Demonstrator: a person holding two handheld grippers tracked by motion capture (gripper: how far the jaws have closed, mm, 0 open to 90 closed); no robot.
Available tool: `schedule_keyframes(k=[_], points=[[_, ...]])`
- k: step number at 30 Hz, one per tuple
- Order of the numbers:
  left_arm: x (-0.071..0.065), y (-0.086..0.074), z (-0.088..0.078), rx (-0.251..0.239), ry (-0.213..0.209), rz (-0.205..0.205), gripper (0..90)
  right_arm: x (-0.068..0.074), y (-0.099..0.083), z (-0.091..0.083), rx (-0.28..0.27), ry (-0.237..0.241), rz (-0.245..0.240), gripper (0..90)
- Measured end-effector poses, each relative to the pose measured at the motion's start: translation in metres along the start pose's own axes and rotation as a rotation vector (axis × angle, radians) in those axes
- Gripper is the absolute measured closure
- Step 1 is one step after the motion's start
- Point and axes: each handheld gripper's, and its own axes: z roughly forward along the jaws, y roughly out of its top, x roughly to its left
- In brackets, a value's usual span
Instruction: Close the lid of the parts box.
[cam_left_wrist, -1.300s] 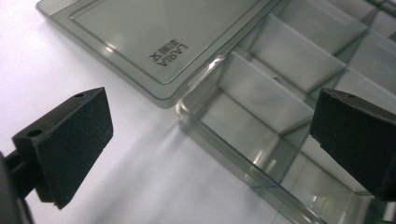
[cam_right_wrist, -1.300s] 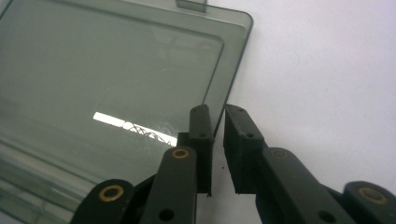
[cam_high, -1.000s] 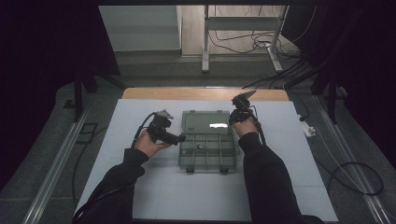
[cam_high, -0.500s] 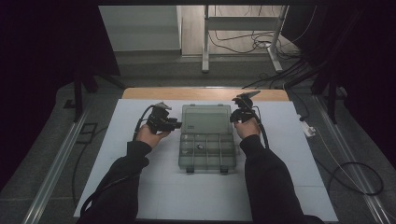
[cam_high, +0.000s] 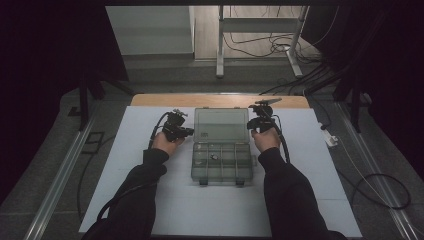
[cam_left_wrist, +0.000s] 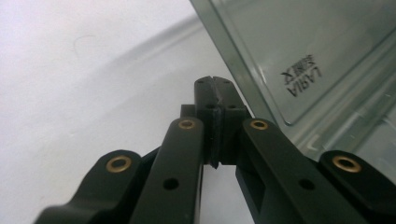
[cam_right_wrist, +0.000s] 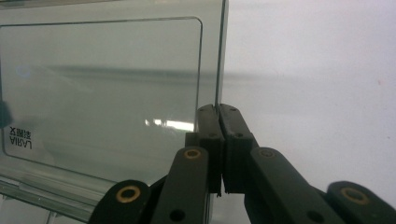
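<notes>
High view takes in the whole scene: a white table (cam_high: 310, 200) fills the lower middle of the frame, with a strip of bare wood along its far edge. At the centre of the frame lies a clear plastic organizer box (cam_high: 221, 160), open, its divided tray nearer the bottom and its lid (cam_high: 220, 123) swung back toward the top. A small dark item (cam_high: 213, 157) sits in one middle compartment; what it is cannot be told.

Two dark sleeves rise from the bottom edge. The left gripper (cam_high: 189, 131) sits just left of the lid, the right gripper (cam_high: 257, 123) at the lid's right edge.

Left gripper view adds what the high view cannot resolve: the jaws have just been closing and now stand pressed together with nothing between them, their tips beside the lid's edge (cam_left_wrist: 243, 79), which crosses the upper right of the frame. Mirrored lettering (cam_left_wrist: 302, 79) shows through the plastic.

Right gripper view shows the lid as a clear pane across the left and centre of the frame, its thin side edge (cam_right_wrist: 219, 51) running down into the meeting jaws, which are clamped on it. The same lettering (cam_right_wrist: 21, 138) sits at lower left.
</notes>
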Motion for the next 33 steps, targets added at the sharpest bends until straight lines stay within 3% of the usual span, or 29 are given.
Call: schedule_keyframes(k=[12,18,33], points=[[0.001,0.008,0.015,-0.027,-0.014,-0.024,88.9,0.003,-0.004,-0.010,-0.040,0.005,-0.033,87.6],[0.004,0.017,0.006,-0.082,-0.026,-0.026,88.9,0.005,-0.007,-0.015,-0.063,0.002,-0.049,87.8],[0.001,0.016,-0.012,-0.117,-0.097,0.007,88.9,0.012,-0.020,-0.034,-0.133,-0.011,-0.108,87.7]])
